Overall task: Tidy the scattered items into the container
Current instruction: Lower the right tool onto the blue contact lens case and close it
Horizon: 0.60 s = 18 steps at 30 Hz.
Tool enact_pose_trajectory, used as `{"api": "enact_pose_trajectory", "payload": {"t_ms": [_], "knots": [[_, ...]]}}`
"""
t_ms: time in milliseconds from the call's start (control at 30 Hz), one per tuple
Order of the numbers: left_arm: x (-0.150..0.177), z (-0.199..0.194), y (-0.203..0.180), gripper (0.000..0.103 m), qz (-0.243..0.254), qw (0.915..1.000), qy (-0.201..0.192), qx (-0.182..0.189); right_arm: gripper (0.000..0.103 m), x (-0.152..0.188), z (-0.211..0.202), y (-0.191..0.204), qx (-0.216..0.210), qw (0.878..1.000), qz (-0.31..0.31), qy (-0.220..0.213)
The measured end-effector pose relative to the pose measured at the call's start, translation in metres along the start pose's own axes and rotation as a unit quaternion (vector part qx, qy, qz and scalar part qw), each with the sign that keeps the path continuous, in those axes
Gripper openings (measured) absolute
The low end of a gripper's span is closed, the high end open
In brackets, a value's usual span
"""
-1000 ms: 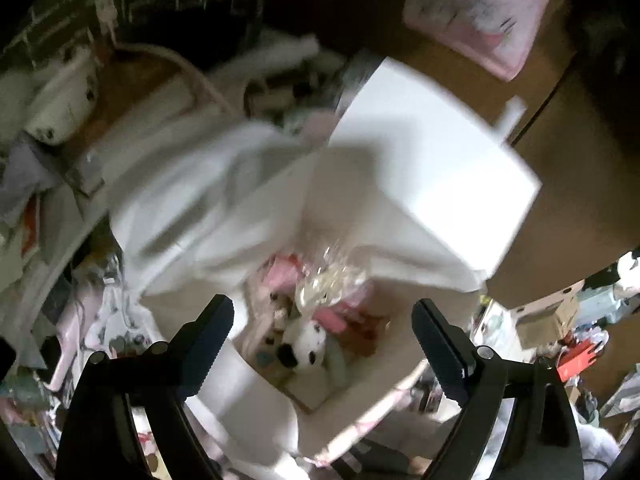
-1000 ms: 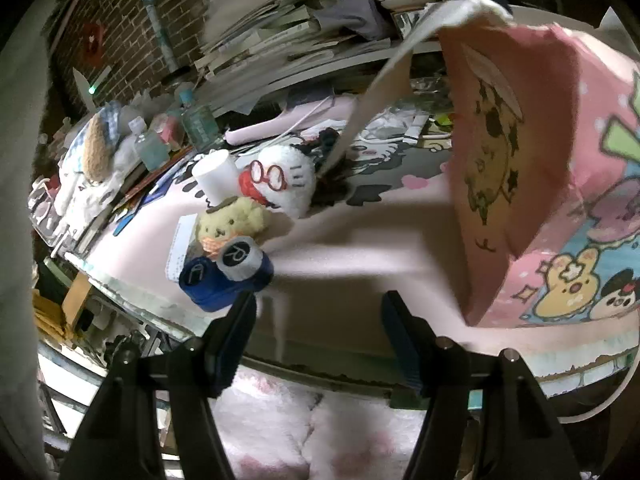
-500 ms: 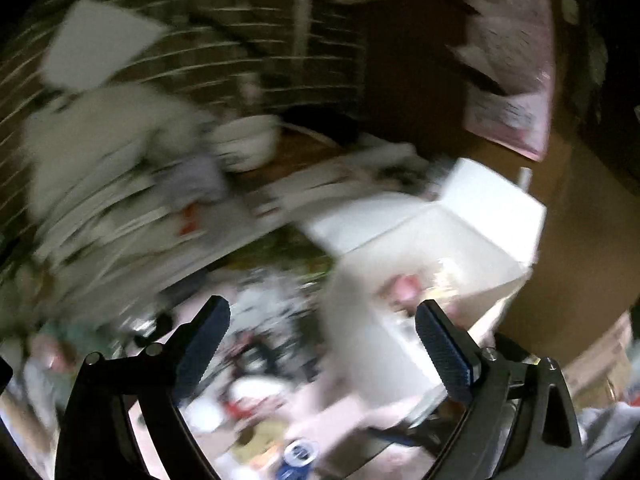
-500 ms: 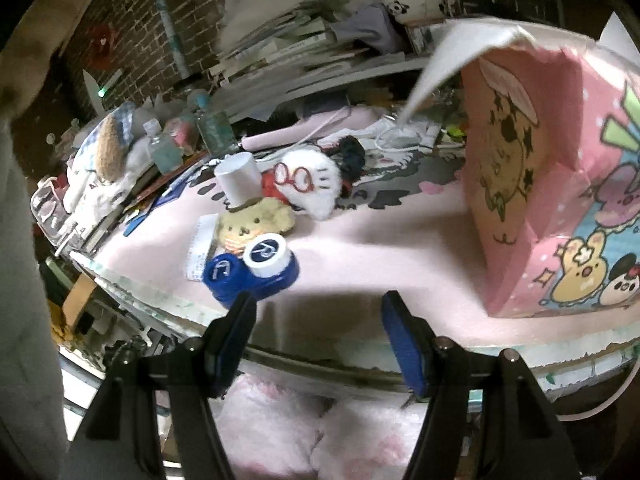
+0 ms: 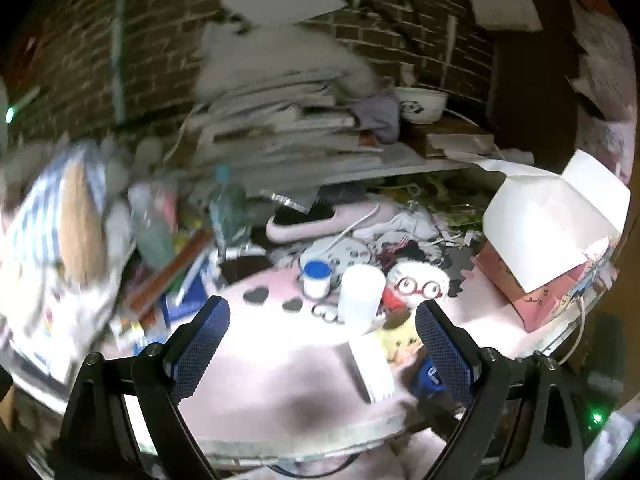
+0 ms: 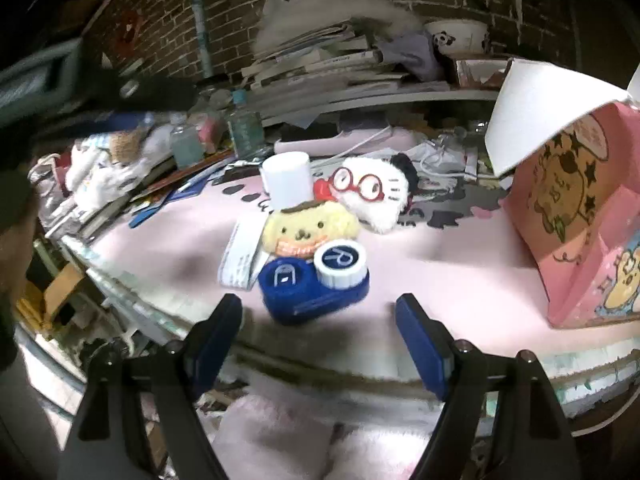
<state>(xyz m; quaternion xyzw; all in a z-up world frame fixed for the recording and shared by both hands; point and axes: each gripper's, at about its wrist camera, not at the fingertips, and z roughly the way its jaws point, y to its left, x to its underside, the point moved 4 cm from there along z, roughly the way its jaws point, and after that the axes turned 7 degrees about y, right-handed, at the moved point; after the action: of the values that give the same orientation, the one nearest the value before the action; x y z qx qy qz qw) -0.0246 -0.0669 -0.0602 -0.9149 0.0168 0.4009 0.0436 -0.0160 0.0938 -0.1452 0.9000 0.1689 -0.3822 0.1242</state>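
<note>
Pink mat, blue lens case

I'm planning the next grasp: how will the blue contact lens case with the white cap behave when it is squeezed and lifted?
The blue contact lens case looks like hard moulded plastic, so probably stiff and light. Its glossy surface may slip between the pads. It sits flat and low, so it is unlikely to roll or tip, though a push could nudge the yellow plush touching it.

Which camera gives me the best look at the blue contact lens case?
The right wrist view: the blue contact lens case sits sharp and whole just ahead of the open right gripper, white cap visible. The left wrist view shows only a blurred blue sliver, mostly hidden behind one finger of the left gripper.
</note>
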Motion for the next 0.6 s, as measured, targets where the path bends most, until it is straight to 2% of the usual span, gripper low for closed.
{"api": "enact_pose_trajectory", "payload": {"t_ms": [167,433,600], "knots": [[0.006,0.008,-0.001,0.093,-0.007,0.9999,0.008,0.009,0.077,-0.001,0.005,-0.010,0.025,1.000,0.003,-0.005],[0.007,0.015,-0.019,0.093,0.008,0.9995,0.012,0.028,0.077,0.002,-0.004,-0.051,0.068,0.997,0.044,-0.017],[0.009,0.018,-0.025,0.093,0.013,0.9993,0.017,0.032,0.077,0.002,-0.004,-0.039,0.042,0.998,0.036,-0.021]]}}
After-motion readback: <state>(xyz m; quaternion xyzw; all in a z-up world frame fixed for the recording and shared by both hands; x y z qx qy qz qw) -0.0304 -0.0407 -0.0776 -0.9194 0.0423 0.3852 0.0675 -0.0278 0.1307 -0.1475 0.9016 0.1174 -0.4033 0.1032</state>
